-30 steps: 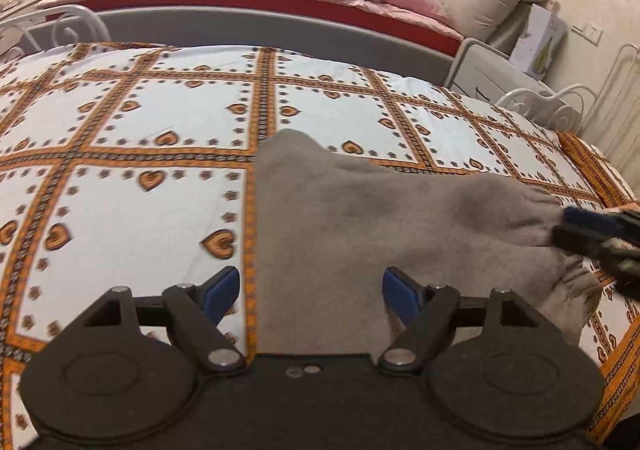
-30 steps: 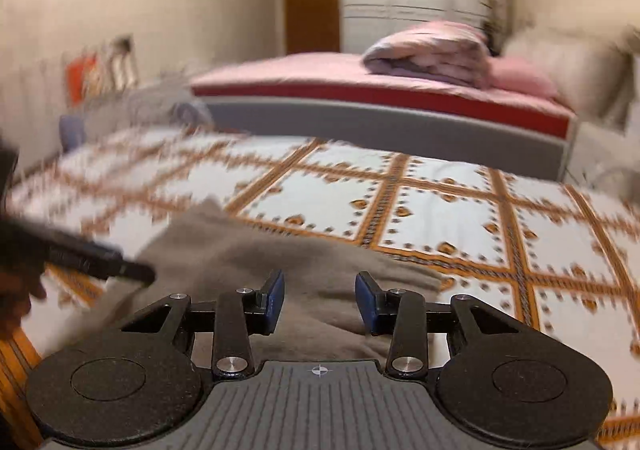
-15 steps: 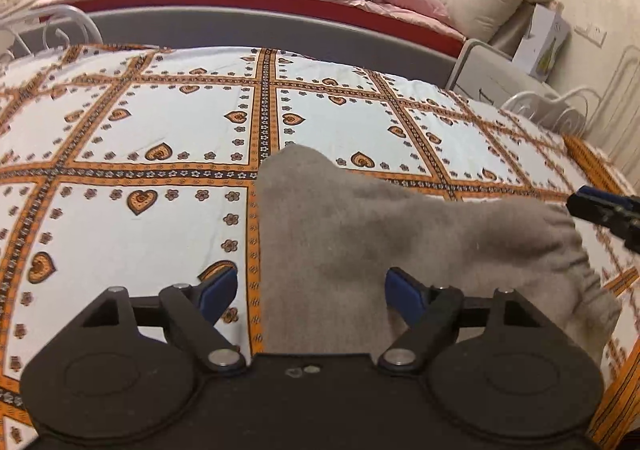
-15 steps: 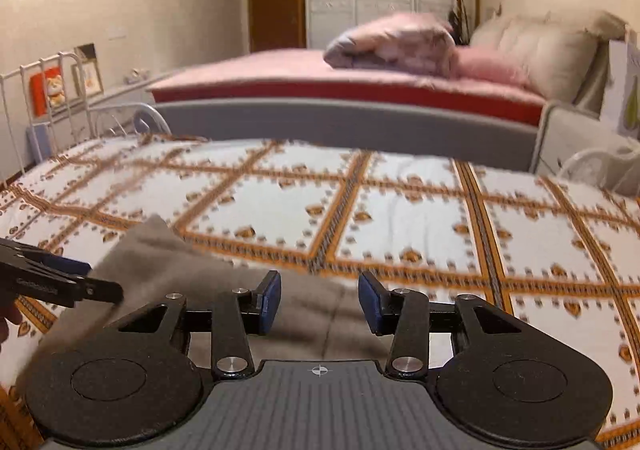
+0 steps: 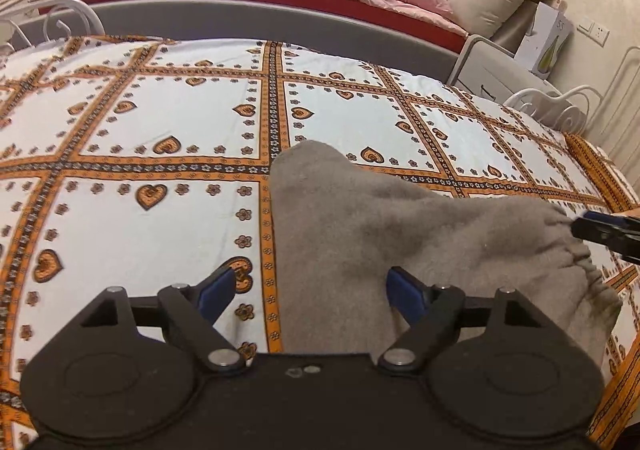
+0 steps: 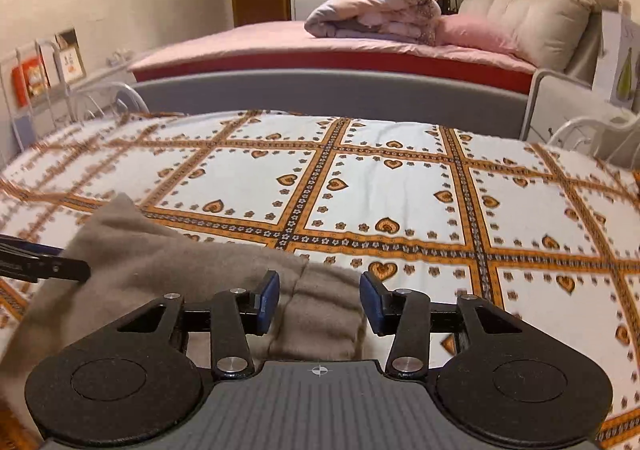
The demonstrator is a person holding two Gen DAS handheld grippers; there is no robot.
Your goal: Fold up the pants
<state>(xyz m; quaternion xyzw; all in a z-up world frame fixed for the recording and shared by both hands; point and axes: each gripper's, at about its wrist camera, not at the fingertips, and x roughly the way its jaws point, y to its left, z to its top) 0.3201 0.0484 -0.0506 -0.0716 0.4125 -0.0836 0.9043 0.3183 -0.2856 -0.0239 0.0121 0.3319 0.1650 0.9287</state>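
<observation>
Pants (image 5: 360, 242) lie under the wide-open left jaws; right jaws are opening, gripping nothing.

Bed ahead: I am seeing the heart-patterned bedspread (image 5: 168, 121) lying bare and flat, leaving my tongs free passage.
Near edge: the grey pants (image 5: 360, 234) are lying bunched under both tongs.
Far side: a grey bed frame (image 6: 332, 89) is walling off the reach.
Right corner: white scrolled railing (image 5: 560, 105) is standing in the way.
</observation>
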